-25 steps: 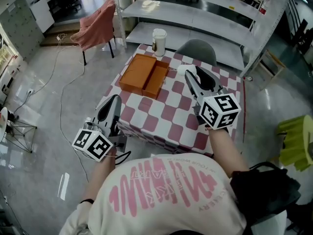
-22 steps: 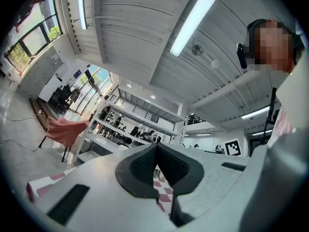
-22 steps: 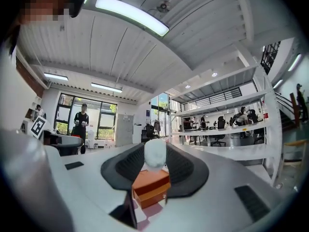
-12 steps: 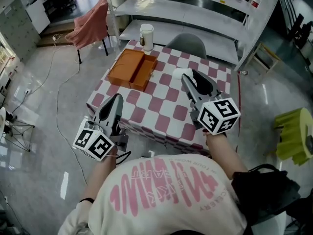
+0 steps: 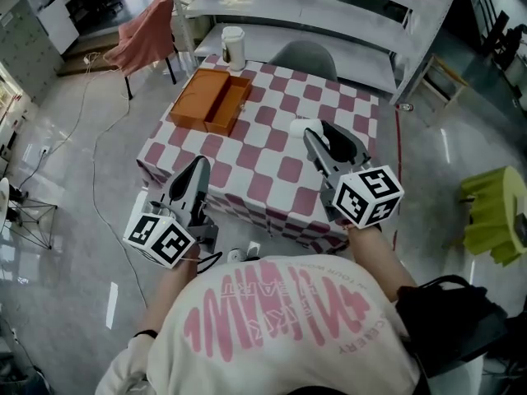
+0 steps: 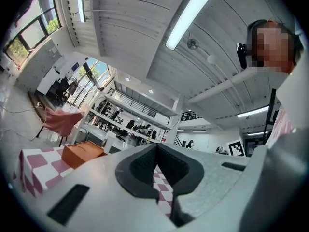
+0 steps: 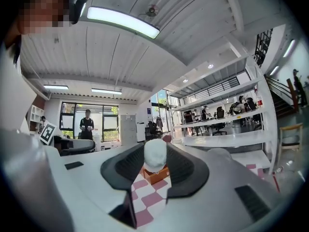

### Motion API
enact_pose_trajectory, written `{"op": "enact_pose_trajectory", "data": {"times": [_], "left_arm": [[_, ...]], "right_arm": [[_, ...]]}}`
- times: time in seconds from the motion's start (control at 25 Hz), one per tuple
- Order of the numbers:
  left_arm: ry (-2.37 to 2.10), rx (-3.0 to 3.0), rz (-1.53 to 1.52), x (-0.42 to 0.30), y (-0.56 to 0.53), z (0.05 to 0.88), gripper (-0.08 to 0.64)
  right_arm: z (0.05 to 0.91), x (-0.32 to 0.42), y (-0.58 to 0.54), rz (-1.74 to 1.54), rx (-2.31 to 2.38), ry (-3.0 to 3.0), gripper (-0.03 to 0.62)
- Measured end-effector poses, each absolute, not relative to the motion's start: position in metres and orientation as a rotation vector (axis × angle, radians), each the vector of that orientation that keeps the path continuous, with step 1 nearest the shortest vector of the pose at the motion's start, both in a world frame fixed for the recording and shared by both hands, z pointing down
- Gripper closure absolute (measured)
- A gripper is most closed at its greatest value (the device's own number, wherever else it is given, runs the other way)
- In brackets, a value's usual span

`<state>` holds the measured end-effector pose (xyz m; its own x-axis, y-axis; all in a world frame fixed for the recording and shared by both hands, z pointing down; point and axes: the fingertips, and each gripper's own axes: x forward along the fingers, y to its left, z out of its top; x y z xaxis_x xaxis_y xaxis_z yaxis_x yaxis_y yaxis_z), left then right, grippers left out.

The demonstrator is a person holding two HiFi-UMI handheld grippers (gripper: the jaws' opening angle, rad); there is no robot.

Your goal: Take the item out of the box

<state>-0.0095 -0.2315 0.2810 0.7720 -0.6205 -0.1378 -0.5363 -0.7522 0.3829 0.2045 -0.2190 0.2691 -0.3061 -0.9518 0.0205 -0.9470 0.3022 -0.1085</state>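
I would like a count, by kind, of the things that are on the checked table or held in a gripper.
Orange box, open: 1
White cup: 1
White item, held by the right gripper: 1
Total: 3
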Motion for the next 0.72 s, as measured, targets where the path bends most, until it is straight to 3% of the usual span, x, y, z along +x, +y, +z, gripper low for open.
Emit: {"op": "enact_pose_trajectory", "data": {"times": [0.72], "left_arm": [[-0.945,2.555,-0.294,0.017,-0.177,0.322,0.554]], "right_arm": [[0.324,0.214,-0.170,-0.336,-1.716,2.598,0.446]]}}
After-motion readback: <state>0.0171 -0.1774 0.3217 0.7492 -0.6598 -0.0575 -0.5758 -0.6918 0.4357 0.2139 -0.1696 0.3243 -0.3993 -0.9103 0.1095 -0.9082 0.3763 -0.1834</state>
